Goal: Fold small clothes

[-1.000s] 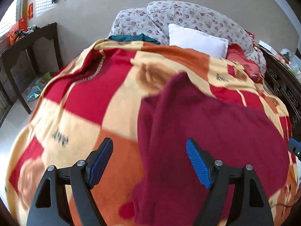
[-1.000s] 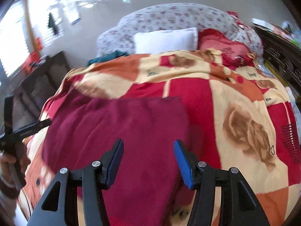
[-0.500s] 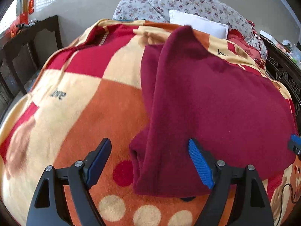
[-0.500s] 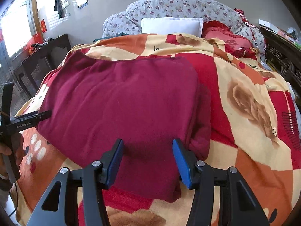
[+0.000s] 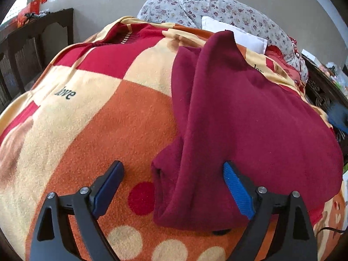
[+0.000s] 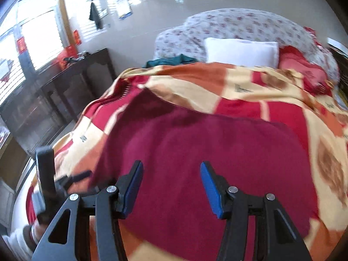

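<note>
Here, from the left wrist, the left gripper [image 5: 171, 184] gapes wide and empty at the maroon garment's [image 5: 250, 113] folded near-left corner on the checked blanket [image 5: 91, 117]. From the right wrist, the right gripper [image 6: 171, 184] hangs spread, empty, above it.

Left of the maroon garment [image 5: 250, 117], the checked blanket [image 5: 91, 117] lies flat and bare, open to a gripper. Beyond the garment's far edge, a white pillow [image 6: 241, 51], floral cushions [image 6: 239, 26] and a teal cloth [image 6: 171, 61] crowd the bedhead. A dark wooden table [image 6: 71, 82] stands off the garment's left, past the bed edge.
</note>
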Tool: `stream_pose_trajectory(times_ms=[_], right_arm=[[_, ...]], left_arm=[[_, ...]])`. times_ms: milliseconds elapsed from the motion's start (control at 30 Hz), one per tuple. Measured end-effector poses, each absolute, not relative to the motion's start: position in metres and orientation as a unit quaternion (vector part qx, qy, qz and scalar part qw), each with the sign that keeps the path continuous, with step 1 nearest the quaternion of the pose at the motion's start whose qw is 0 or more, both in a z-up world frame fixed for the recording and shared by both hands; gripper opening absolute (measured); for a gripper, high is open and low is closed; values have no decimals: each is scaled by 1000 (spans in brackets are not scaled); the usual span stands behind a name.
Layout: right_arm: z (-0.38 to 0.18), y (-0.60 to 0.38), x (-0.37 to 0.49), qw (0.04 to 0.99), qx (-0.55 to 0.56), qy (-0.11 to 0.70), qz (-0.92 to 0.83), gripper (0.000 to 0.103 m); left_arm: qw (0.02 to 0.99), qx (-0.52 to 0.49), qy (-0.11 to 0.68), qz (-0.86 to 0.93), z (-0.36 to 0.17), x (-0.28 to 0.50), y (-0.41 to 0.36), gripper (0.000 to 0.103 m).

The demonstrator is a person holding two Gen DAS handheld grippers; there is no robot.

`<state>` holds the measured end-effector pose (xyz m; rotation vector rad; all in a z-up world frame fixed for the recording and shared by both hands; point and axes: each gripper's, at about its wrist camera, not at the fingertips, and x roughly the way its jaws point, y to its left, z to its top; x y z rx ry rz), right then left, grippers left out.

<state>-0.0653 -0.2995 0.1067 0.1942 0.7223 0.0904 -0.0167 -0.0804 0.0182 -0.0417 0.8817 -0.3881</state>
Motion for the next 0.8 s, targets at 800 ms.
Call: stream_pose_trajectory(times_ms=[800], right_arm=[[53,-246,113,914,39,402,-21,58]], left_arm=[[879,-29,425,-216,12,-13,-77,98]])
